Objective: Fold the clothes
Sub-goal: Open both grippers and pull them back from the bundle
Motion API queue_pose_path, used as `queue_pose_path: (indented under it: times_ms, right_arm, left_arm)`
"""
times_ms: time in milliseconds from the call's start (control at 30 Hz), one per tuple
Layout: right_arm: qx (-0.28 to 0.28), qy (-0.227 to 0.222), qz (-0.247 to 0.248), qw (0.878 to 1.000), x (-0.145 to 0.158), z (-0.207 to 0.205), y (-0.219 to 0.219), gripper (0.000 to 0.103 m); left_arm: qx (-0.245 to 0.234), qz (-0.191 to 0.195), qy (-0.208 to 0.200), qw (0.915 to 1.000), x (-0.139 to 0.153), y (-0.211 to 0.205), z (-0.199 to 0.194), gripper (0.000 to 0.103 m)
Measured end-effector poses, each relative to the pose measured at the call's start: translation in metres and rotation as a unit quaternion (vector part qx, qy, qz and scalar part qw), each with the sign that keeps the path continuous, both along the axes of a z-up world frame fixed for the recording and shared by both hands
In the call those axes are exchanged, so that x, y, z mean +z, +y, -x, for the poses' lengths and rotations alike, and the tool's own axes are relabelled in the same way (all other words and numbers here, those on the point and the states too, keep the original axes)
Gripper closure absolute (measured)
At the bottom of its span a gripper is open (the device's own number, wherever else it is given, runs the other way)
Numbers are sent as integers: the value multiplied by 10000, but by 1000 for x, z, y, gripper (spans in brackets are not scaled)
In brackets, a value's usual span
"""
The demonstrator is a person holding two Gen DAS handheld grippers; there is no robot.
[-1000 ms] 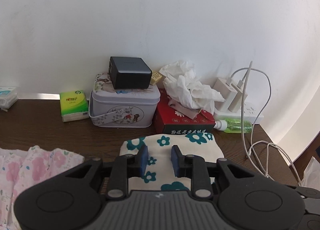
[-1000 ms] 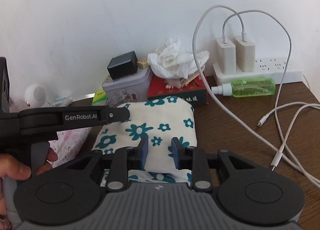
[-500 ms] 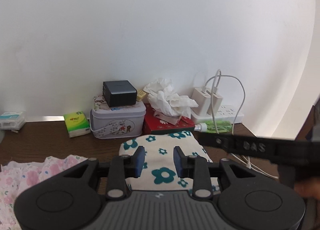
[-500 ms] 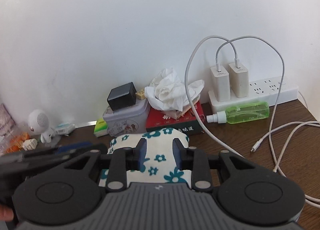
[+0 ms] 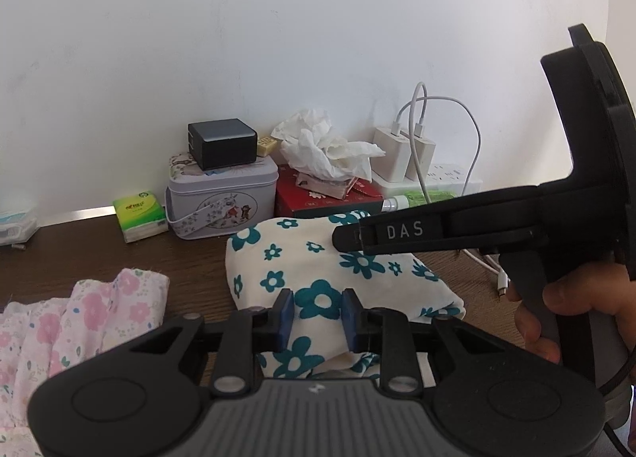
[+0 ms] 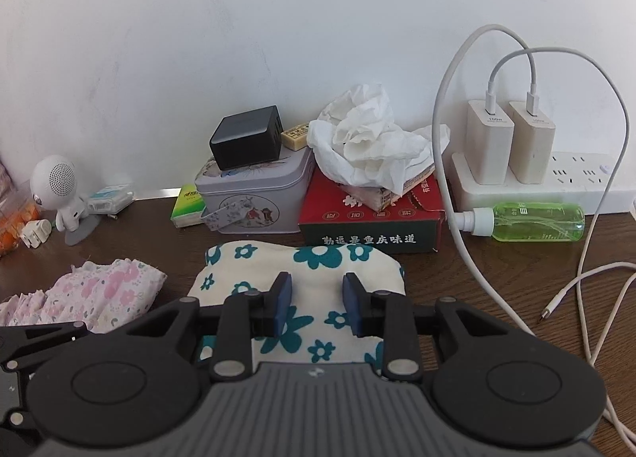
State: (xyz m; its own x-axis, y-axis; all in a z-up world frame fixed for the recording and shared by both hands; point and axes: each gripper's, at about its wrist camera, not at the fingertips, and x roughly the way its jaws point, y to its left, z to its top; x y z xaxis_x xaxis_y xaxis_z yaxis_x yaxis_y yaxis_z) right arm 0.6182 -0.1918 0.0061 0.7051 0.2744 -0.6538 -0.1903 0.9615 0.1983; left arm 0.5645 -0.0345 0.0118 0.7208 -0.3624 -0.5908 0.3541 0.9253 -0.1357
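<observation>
Item one, the folded teal-flowered cloth (image 5: 318, 270): I see it lying on the brown table (image 5: 79, 254), in front of the red tissue box (image 6: 369, 218). My left gripper (image 5: 317, 312) sits over the cloth's near edge, pads spread, fabric visible between them but not pinched. My right gripper (image 6: 317, 300) likewise hovers above the cloth with its pads apart; in the left view its body reaches in from the right, fingers over the cloth's far part, my right hand (image 5: 572, 310) on its handle.

Item two, a pink-flowered garment (image 6: 91, 294), crumpled just left of the cloth.

Items behind, along the wall: grey tin (image 6: 254, 194) carrying a black charger block (image 6: 246, 137); green tissue pack (image 5: 139, 214); power strip (image 6: 556, 182) with two adapters; green spray bottle (image 6: 532, 220); small white robot-shaped speaker (image 6: 55, 186).
</observation>
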Motion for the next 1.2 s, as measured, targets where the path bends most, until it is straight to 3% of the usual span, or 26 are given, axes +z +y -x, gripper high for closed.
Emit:
queue_pose_path:
  times_ms: [67, 100, 200, 300, 367, 500, 567, 700, 867, 1200]
  right_arm:
    - [-3, -68, -66, 10000, 8, 4, -2, 64]
    - [-14, -117, -141, 9998, 13, 8, -5, 62]
    - [-24, -227, -149, 9996, 25, 16, -8, 56]
    - [-61, -303, -120, 9995, 35, 26, -13, 44]
    - [-60, -351, -68, 9993, 40, 32, -15, 29]
    - [-68, -416, 22, 9991, 46, 50, -21, 12]
    - [-56, -440, 56, 9990, 47, 59, -22, 0]
    - [-50, -426, 131, 9990, 49, 78, -23, 0]
    - [-65, -394, 126, 9991, 52, 101, -25, 0]
    - [-73, -417, 173, 9990, 58, 157, -25, 0]
  left_arm:
    - [-4, 117, -70, 9999, 7, 3, 3, 69]
    - [51, 148, -124, 9998, 11, 4, 5, 56]
    - [249, 148, -297, 9991, 23, 8, 13, 32]
    - [437, -23, -326, 9985, 31, 11, 23, 20]
    - [523, -96, -301, 9981, 33, 14, 30, 14]
    - [689, -138, -195, 9973, 34, 18, 44, 0]
    - [794, -235, -102, 9965, 32, 18, 51, 0]
    - [1026, -295, 59, 9943, 28, 23, 62, 0]
    - [1331, -35, 238, 9908, 29, 34, 78, 0]
    - [1469, 11, 307, 9887, 36, 42, 126, 0]
